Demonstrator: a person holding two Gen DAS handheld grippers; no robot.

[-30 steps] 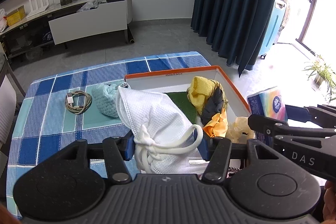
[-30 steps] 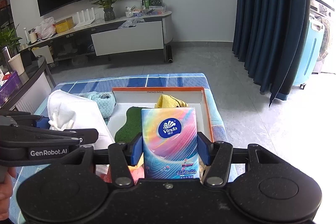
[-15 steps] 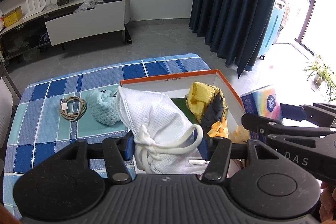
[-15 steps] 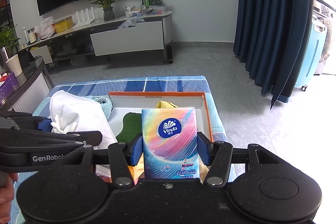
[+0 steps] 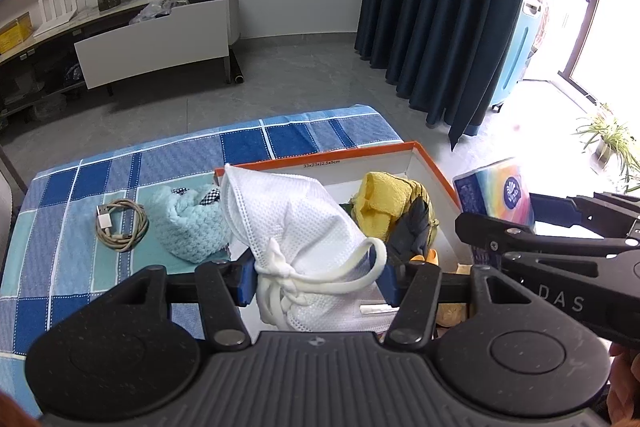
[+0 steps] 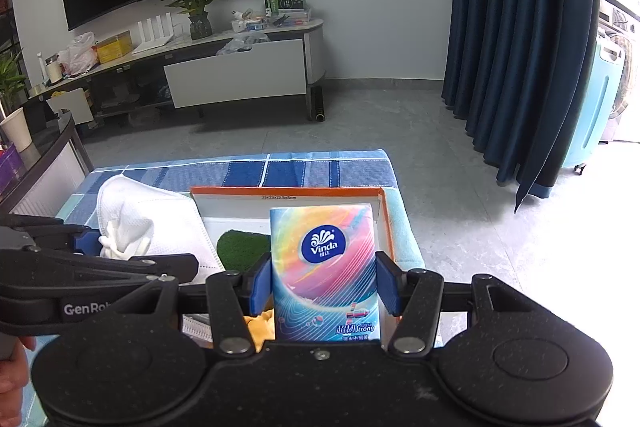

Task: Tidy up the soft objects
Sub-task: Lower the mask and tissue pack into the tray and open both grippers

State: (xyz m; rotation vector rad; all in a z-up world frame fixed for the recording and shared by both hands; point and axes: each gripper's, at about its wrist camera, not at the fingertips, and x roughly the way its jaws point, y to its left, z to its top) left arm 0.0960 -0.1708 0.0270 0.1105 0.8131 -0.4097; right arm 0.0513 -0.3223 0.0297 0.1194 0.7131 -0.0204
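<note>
The left tool (image 5: 316, 281) is clamped on a white mesh drawstring bag (image 5: 296, 223), its blue pads pressing the gathered neck where the white cord (image 5: 340, 277) loops out; the body of the bag rises toward 12 o'clock from the pads and hangs over the near left part of an orange-rimmed cardboard box (image 5: 432, 163). The right tool (image 6: 322, 285) is clamped on a Vinda tissue pack (image 6: 324, 267), which stands upright between the blue pads with its logo facing the camera, held over the near end of the same box. The box sits on a tabletop covered with a blue checked cloth (image 5: 280, 139). Inside the box, in the left wrist view, a yellow cloth (image 5: 384, 199) lies at about 1 o'clock from the bag, touching a dark grey fabric piece (image 5: 412, 227), with a bit of orange fabric (image 5: 432, 255) just below them; the right wrist view shows a green mat (image 6: 240, 245) on the box floor at 10 o'clock from the tissue pack. Outside the box, on the cloth at 9 o'clock from the bag, rests a light blue knitted item (image 5: 188, 223), and beyond it, farther toward 9 o'clock, a coiled beige cable (image 5: 120, 223). The two tools sit side by side, close together but apart.
</note>
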